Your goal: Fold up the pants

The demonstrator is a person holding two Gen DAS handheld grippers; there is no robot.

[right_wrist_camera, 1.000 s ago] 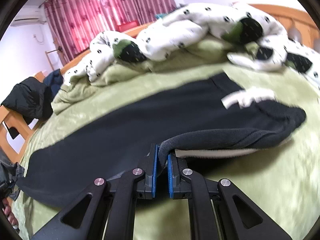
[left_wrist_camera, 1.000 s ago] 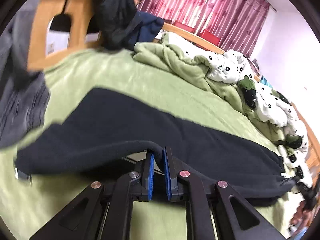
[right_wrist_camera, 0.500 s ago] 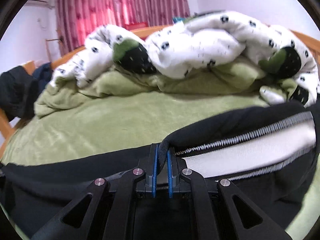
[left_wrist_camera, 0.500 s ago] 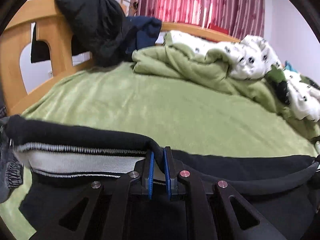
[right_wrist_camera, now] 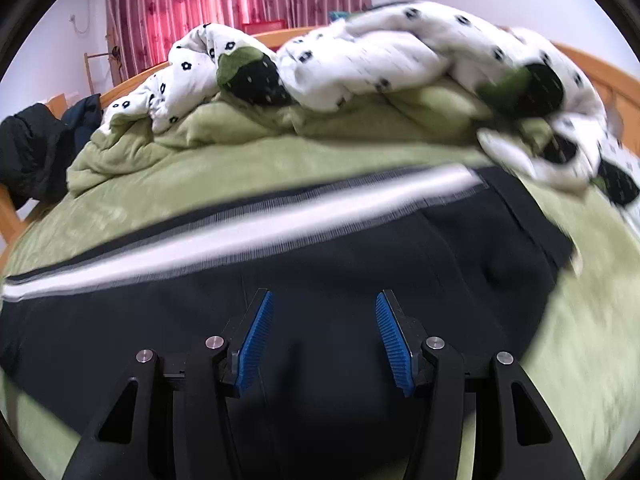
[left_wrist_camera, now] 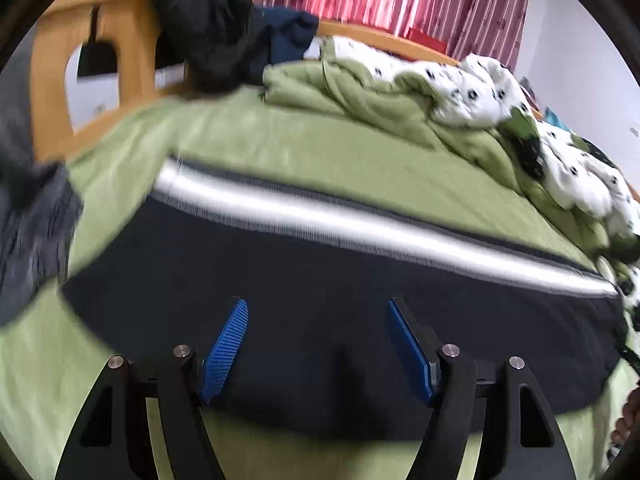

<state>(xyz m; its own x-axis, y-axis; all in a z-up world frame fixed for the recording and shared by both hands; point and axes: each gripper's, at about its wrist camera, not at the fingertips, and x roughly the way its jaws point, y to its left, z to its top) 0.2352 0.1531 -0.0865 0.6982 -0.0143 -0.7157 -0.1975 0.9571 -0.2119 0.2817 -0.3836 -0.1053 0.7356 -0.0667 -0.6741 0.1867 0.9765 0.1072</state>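
While the black pants [left_wrist_camera: 320, 264] lay flat across the green bedsheet [left_wrist_camera: 320, 148], white side stripe [right_wrist_camera: 256, 232] along the far edge, both tools hung right over the dark fabric with nothing in them. Left gripper [left_wrist_camera: 316, 344] had its blue pads [left_wrist_camera: 224, 344] spread wide, and right gripper [right_wrist_camera: 324, 340] was the same. Crumpled flower-print quilt [right_wrist_camera: 360, 52] sat bunched up behind the pants.

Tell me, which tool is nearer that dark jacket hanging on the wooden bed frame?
Left. The left tool hangs open over the pants at the end nearest the jacket. The right tool sees the jacket far off at its left edge.
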